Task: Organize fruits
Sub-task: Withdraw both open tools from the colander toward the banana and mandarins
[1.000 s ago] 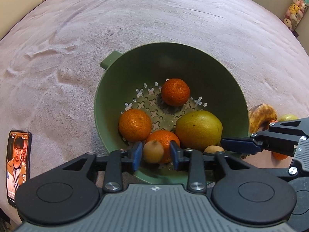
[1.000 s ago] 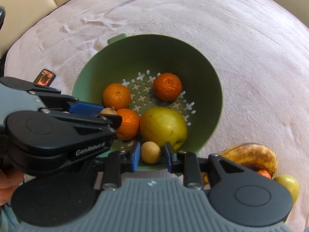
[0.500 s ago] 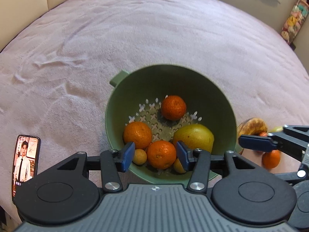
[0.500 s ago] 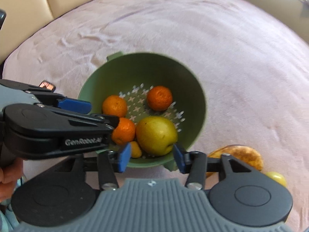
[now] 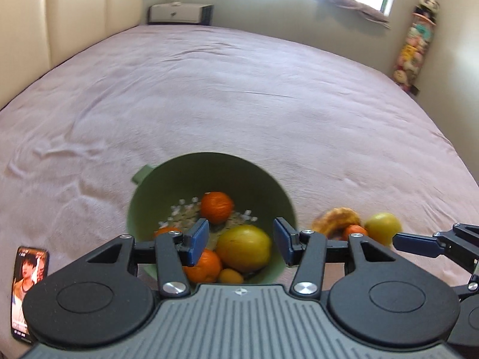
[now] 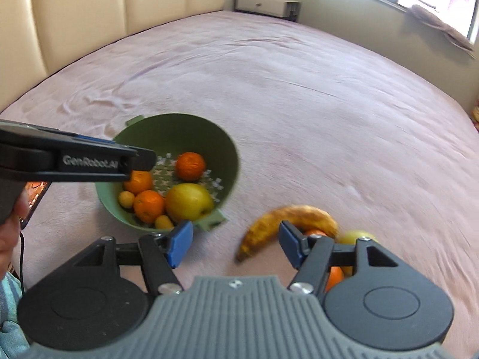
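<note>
At the far left of the left wrist view we see a phone (image 5: 28, 291) lying on the pink bedspread (image 5: 239, 95) with its screen lit; just right of it our left gripper (image 5: 241, 242) has its blue pads spread wide and empty, raised over the near rim of the green colander (image 5: 209, 164); in the right wrist view the colander (image 6: 176, 128) sits on the bedspread with its 2 tab handles at far-left and near-right, and it holds 3 oranges, one at the back (image 6: 190, 166) apart from the others, one at the left (image 6: 138, 181) and one at the front (image 6: 149, 206) touching a large yellow-green pear (image 6: 189, 201); 2 small yellowish fruits lie in it too, one by the left wall (image 6: 126, 199) and one at the near rim (image 6: 163, 222); to the right, outside the colander, our right gripper (image 6: 235, 246) is likewise wide open with nothing between its pads, poised above the bedspread just before the stem end of a browned banana (image 6: 287, 221); behind the banana lie another orange (image 6: 314, 233) and a yellow-green fruit (image 6: 357, 236), both partly hidden by the right finger; a further orange (image 6: 333, 276) shows lower down behind that finger.
</note>
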Motion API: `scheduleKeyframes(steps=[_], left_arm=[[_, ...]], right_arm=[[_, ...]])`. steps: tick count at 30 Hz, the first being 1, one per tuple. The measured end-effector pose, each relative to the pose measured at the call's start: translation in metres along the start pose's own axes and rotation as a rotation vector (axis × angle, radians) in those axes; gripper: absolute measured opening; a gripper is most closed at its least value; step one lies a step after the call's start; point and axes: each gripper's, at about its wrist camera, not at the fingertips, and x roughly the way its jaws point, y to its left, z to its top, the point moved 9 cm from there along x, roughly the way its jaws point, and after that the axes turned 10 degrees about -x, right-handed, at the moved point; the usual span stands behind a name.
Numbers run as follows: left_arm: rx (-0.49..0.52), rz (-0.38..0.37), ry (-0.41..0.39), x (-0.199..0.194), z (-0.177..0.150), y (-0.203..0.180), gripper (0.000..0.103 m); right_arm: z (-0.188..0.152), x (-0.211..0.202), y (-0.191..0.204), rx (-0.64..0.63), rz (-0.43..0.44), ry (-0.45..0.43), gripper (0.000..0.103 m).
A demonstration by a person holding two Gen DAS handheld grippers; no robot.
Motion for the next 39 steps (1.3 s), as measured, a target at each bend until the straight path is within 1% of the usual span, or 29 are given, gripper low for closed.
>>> scheduleKeyframes(steps=[6, 11, 13, 18, 21, 25, 30, 35, 37, 39], left_arm=[[0.091, -0.053, 0.001, -0.002, -0.019, -0.035, 0.059], [0.140, -0.096, -0.002, -0.003, -0.034, -0.057, 0.060], [0.155, -0.113, 0.004, -0.001, -0.041, -0.065, 0.065], [0.176, -0.132, 0.021, 0.010, -0.055, -0.080, 0.066], [0.160, -0.157, 0.036, 0.019, -0.061, -0.086, 0.067], [0.123, -0.194, 0.050, 0.028, -0.065, -0.092, 0.067], [0.129, -0.227, 0.049, 0.038, -0.070, -0.101, 0.067], [0.149, -0.237, 0.045, 0.048, -0.075, -0.108, 0.066], [0.147, -0.225, 0.049, 0.053, -0.076, -0.108, 0.066], [0.147, -0.217, 0.053, 0.058, -0.076, -0.108, 0.064]], right_arm=[[-0.029, -0.020, -0.026, 0.125, -0.073, -0.029, 0.062], [-0.051, -0.026, -0.041, 0.151, -0.153, -0.039, 0.062], [-0.060, -0.025, -0.048, 0.173, -0.176, -0.028, 0.062], [-0.077, -0.018, -0.065, 0.201, -0.237, -0.010, 0.063], [-0.085, -0.014, -0.075, 0.208, -0.261, -0.001, 0.068], [-0.095, -0.009, -0.088, 0.242, -0.264, 0.005, 0.068], [-0.101, -0.001, -0.099, 0.275, -0.245, 0.003, 0.068], [-0.098, 0.010, -0.103, 0.292, -0.211, 0.002, 0.066], [-0.099, 0.015, -0.103, 0.288, -0.194, 0.010, 0.061], [-0.101, 0.023, -0.102, 0.287, -0.177, 0.017, 0.059]])
